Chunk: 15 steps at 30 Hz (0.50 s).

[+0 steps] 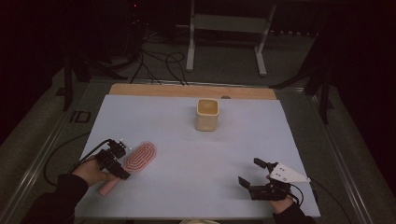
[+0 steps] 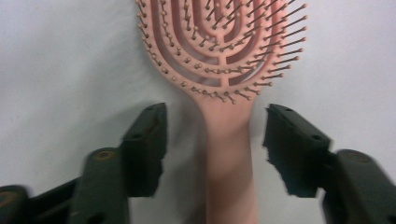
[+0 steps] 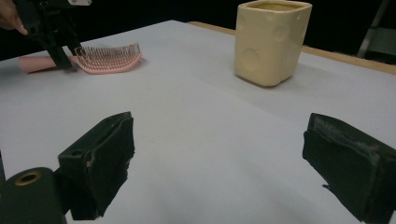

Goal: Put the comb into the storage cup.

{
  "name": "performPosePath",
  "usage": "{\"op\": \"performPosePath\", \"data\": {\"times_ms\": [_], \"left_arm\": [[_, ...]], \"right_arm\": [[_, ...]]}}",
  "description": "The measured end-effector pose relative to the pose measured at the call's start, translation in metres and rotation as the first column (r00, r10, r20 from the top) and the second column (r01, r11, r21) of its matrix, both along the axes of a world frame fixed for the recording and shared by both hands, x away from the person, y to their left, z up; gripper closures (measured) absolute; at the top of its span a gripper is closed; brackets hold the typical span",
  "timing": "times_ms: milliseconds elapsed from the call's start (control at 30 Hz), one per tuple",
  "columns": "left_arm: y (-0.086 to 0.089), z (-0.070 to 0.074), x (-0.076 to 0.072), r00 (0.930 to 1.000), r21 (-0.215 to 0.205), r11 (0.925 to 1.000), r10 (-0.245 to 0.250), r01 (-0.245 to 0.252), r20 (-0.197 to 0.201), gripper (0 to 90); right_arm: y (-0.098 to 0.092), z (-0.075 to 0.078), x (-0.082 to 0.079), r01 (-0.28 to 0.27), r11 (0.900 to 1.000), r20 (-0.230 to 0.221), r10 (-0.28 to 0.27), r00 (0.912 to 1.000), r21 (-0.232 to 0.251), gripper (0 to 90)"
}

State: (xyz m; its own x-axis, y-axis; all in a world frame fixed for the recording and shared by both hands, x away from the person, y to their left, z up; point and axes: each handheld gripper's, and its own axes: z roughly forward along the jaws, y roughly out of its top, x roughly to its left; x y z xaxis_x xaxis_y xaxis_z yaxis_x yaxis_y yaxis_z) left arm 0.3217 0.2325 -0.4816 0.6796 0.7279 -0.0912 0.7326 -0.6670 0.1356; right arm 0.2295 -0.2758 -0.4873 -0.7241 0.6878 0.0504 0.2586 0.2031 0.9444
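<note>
1. High view: white bench (image 1: 187,154) carries a cream cup (image 1: 207,114) toward its far middle.
2. Pink hairbrush (image 1: 139,157) lies near-left, bristles up, its long axis diagonal, head pointing far-right, handle toward the person.
3. Left claw (image 1: 119,161) straddles the handle, jaws apart, not touching.
4. Right claw (image 1: 250,173) sits near-right, jaws apart, empty.

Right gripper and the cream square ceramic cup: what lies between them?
Nothing. Bare white table sheet runs from the open right gripper to the cream square ceramic cup, seen in the right gripper view.

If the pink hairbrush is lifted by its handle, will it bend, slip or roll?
The hairbrush looks like rigid plastic, so it probably stays stiff. Its handle looks smooth and rounded, so it may slip or twist between the left gripper's open jaws. Its flat head probably prevents rolling.
</note>
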Motion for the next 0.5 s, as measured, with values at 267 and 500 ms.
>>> {"op": "performPosePath", "data": {"times_ms": [267, 500], "left_arm": [[-0.0002, -0.0003, 0.0023, 0.9996, 0.003, 0.9997, 0.025, -0.025, -0.015, 54.8], [-0.0009, -0.002, 0.0038, 0.9989, 0.001, 0.9998, 0.02, -0.02, -0.043, 61.3]], "right_arm": [[0.0001, 0.0002, -0.0002, 0.0, 1.0, 0.002, 0.0, 1.0, -0.001, 8.9], [0.0002, 0.0002, -0.0003, 0.0, 1.0, 0.002, 0.0, 1.0, -0.001, 8.9]]}}
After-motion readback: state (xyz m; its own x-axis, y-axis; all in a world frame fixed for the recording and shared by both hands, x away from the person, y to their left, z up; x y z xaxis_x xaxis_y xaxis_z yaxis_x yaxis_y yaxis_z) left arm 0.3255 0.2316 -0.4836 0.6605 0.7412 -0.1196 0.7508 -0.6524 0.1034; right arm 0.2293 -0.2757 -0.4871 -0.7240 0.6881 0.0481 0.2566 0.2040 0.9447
